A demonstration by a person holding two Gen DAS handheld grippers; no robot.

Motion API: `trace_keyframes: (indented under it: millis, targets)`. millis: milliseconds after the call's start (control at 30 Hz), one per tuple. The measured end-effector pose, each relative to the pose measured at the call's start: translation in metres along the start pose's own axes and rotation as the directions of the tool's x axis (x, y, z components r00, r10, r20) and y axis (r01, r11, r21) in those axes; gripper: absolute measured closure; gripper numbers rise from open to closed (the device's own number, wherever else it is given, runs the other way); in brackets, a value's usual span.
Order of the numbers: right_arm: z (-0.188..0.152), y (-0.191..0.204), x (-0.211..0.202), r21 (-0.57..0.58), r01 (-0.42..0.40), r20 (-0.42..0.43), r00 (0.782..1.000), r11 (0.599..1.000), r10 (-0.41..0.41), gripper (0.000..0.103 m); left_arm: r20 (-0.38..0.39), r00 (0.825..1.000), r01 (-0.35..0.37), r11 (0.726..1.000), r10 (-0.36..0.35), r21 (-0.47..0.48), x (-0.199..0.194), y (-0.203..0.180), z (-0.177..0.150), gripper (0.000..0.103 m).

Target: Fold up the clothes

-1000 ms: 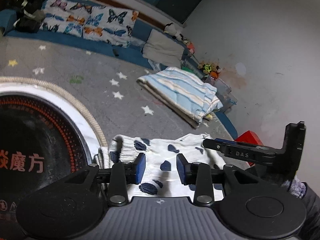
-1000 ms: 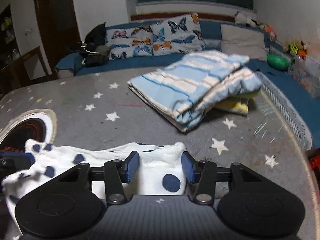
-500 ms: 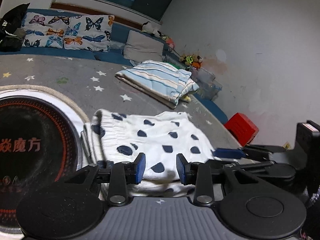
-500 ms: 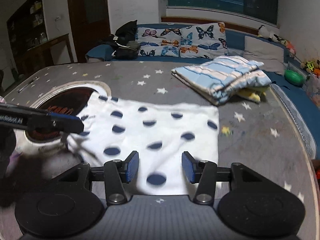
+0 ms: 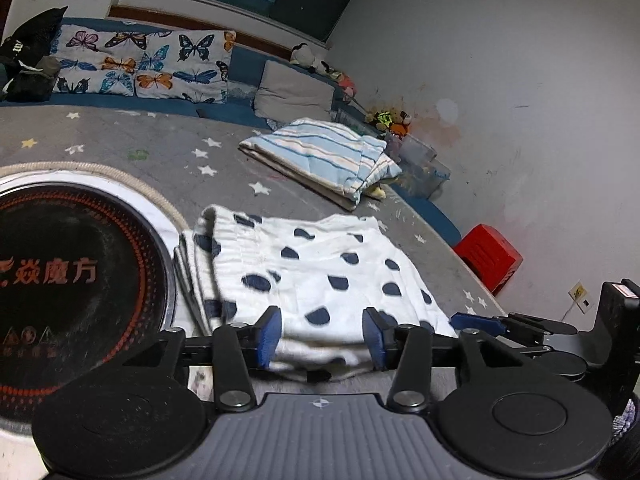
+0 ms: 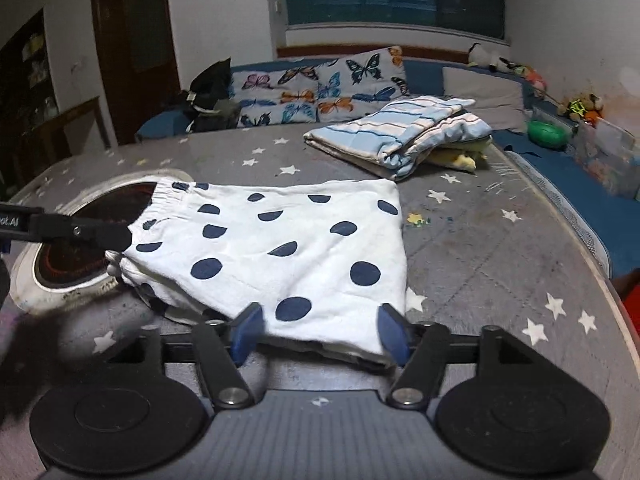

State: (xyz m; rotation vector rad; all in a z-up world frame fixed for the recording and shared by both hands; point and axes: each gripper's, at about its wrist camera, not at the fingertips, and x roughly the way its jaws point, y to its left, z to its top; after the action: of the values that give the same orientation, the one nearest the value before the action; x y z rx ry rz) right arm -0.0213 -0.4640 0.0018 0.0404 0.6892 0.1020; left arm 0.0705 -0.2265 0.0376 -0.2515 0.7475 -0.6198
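Both my left gripper (image 5: 322, 338) and right gripper (image 6: 319, 334) gape over limp, light polka-dot shorts (image 6: 280, 240); I'd pinch hem corners.

A grey star-printed surface (image 6: 480, 248) carries everything: the white polka-dot garment (image 6: 288, 248) lies folded flat at the near middle, its left edge lapping a round black cooktop (image 5: 60, 276); far right sits a folded blue-striped blanket (image 6: 400, 136), well apart.
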Motion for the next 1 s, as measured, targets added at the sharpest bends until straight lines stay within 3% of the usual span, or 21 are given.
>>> trace_keyframes:
  millis: [300, 467, 633, 1000]
  targets:
    - [-0.018, 0.018, -0.015, 0.023, 0.015, 0.015, 1.000, 1.000, -0.016, 0.006, -0.036, 0.998, -0.053, 0.999, 0.053, 0.005, -0.012, 0.003, -0.020, 0.030]
    - [-0.024, 0.029, -0.023, 0.024, 0.021, 0.023, 1.000, 0.999, -0.022, 0.000, -0.034, 0.997, -0.070, 0.997, 0.071, 0.021, -0.021, 0.003, -0.030, 0.017]
    - [-0.029, 0.045, -0.030, 0.017, 0.050, 0.028, 0.998, 0.999, -0.051, 0.000, -0.021, 0.996, -0.088, 0.995, 0.089, 0.057, -0.032, 0.000, -0.041, 0.002]
    - [-0.038, 0.075, -0.038, 0.012, 0.147, 0.049, 0.988, 0.989, -0.147, 0.000, -0.013, 0.992, -0.126, 0.987, 0.128, 0.103, -0.052, 0.004, -0.058, 0.000]
